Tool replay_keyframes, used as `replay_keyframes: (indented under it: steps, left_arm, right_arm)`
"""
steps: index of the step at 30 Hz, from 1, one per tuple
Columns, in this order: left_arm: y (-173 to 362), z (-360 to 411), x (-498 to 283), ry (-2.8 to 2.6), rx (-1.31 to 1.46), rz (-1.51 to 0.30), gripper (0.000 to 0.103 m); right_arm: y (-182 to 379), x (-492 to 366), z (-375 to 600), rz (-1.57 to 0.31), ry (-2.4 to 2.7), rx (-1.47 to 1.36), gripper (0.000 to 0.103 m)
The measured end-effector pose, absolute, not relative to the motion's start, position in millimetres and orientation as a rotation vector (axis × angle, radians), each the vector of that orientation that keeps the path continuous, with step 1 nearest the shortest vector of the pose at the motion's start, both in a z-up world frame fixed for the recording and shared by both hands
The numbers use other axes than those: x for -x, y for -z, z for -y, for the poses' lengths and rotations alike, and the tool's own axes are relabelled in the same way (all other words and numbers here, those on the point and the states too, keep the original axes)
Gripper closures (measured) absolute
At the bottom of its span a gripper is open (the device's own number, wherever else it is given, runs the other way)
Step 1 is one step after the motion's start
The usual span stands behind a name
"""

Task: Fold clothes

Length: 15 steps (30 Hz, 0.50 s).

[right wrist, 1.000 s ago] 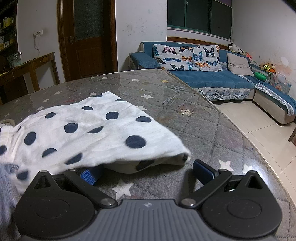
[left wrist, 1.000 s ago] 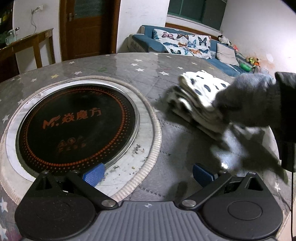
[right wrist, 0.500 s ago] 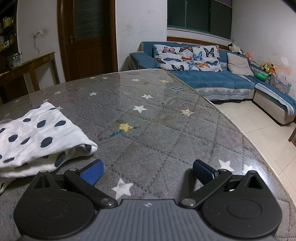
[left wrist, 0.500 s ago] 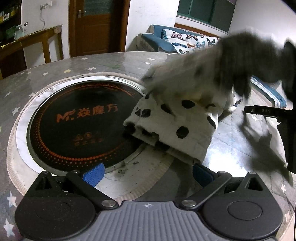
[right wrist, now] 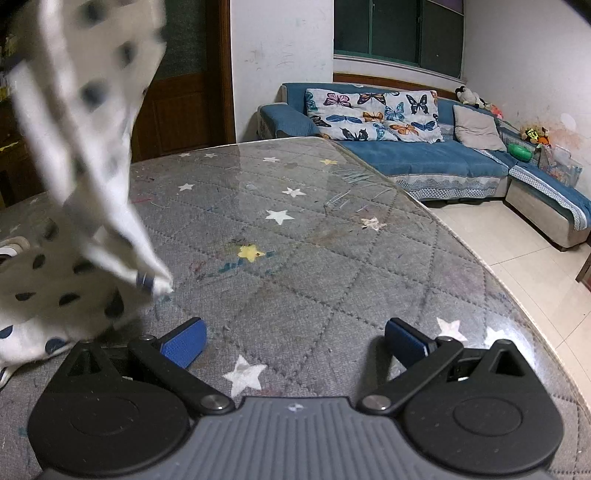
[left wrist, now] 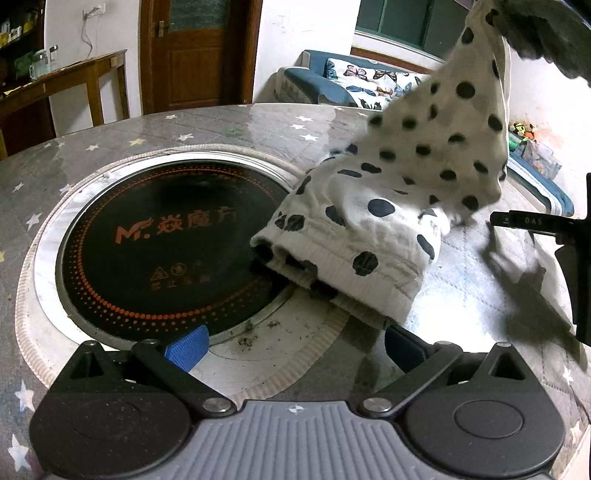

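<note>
White cotton with dark polka dots, the garment (left wrist: 373, 229) lies partly over the right edge of the round black induction cooktop (left wrist: 162, 243) set into the table (left wrist: 221, 125), its ribbed hem hanging over the metal rim nearest the left gripper (left wrist: 295, 341). Its upper end is pulled up and away from the cooktop by a grey-gloved hand (left wrist: 546, 29) at the top right corner of the left wrist view. In the right wrist view the same cloth (right wrist: 85, 206) hangs blurred at the left, its lower folds resting on the grey quilted, star-printed table cover (right wrist: 332, 258).

The left gripper hovers at the near side of the cooktop, jaws spread wide with nothing between the blue pads (left wrist: 186, 347). The right gripper (right wrist: 295, 341) is likewise spread and grasps nothing, just right of the cloth.

Beyond the table, on the far side from the cooktop, stands a blue sofa (right wrist: 424, 158) with butterfly cushions (right wrist: 373, 114), and a brown wooden door (left wrist: 192, 55).
</note>
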<state>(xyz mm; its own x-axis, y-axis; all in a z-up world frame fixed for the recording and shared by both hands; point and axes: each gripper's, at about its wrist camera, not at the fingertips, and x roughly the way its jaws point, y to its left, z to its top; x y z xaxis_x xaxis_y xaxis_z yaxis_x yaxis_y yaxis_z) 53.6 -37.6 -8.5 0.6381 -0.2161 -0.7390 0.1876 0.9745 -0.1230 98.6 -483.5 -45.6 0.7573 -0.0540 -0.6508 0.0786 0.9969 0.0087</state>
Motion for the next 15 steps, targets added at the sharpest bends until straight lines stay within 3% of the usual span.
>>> replay_keyframes:
  steps: [15]
  left_arm:
    - [3.2, 40.5, -47.9, 0.232, 0.040, -0.830, 0.000]
  right_arm:
    - [45.8, -98.7, 483.6, -0.708, 0.072, -0.036, 0.000]
